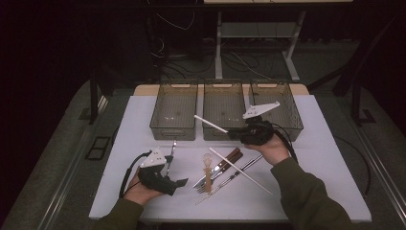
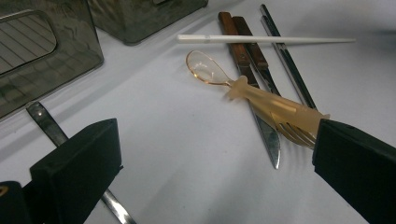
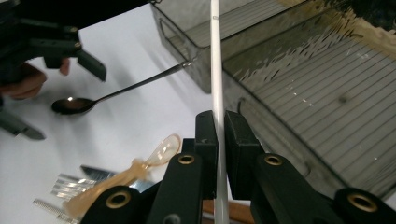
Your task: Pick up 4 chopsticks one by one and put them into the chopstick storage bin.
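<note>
White cloth covers the table (image 1: 143, 115), and the room behind it is dark, with cables on the floor. Three see-through smoky plastic bins stand in a row at the far side: the left bin (image 1: 173, 112), the middle bin (image 1: 223, 111) and the right bin (image 1: 282, 108).

The right gripper (image 1: 235, 133) is closed tight on a long thin white plastic chopstick (image 1: 210, 123). In the right gripper view its black pads pinch the white stick (image 3: 215, 70) near one end, and the rest points out above the front edge of the middle bin. It is up off the table.

This stick looks light, stiff and smooth. It could slip or swing round, because it is held so far from its middle. A hold nearer the middle would keep it steadier.

The left gripper (image 1: 178, 184) rests low on the table with its jaws wide apart and nothing between them. A dark metal spoon (image 1: 171, 154) lies just beside it.

Between the hands lies a small heap: a second white chopstick (image 1: 239, 170), a clear orange plastic spoon with a fish-shaped handle (image 2: 243, 91), two brown wooden-handled knives (image 2: 243, 42), a metal fork (image 1: 205, 184) and thin metal chopsticks (image 1: 239, 170).

There is a tiny dark mark near the far end of the held stick, too small to read. I see no other words or labels.
</note>
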`<state>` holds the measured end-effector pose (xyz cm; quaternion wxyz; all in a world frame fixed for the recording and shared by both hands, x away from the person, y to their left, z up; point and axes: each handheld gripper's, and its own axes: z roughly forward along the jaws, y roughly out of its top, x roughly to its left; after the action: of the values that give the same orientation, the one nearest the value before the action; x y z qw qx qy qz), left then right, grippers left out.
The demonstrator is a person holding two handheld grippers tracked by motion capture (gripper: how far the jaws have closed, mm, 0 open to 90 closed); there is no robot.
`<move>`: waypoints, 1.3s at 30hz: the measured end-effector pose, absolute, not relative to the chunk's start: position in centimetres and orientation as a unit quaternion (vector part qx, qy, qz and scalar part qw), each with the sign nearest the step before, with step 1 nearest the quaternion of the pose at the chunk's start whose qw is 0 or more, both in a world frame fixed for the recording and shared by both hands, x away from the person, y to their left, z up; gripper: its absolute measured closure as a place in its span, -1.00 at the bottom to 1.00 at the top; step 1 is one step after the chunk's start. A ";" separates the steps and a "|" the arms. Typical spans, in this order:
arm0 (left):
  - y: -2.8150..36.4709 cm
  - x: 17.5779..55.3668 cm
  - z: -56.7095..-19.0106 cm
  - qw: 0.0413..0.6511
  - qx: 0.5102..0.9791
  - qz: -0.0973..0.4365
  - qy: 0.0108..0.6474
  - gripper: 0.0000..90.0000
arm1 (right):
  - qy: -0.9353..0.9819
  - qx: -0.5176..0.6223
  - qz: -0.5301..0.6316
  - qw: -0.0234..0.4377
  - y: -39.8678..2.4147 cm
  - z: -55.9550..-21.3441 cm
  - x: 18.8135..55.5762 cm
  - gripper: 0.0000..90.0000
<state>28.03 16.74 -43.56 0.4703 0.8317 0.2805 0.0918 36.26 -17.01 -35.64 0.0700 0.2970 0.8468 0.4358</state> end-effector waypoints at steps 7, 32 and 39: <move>16.7 28.0 -43.5 0.472 0.830 0.091 0.283 -1.00 | 0.851 0.302 0.422 0.080 -15.0 -35.1 38.2 0.88; 16.7 28.0 -43.5 0.466 0.832 0.092 0.287 -1.00 | 0.851 0.327 0.402 0.086 -7.8 -34.2 44.1 0.88; 16.7 27.9 -43.6 0.466 0.832 0.095 0.286 -1.00 | 0.849 0.347 0.389 0.086 -6.1 -35.0 46.0 0.88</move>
<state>27.93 16.69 -43.57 0.4655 0.8322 0.2858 0.0949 45.97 -6.09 -34.99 0.0855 0.3474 0.8490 0.3888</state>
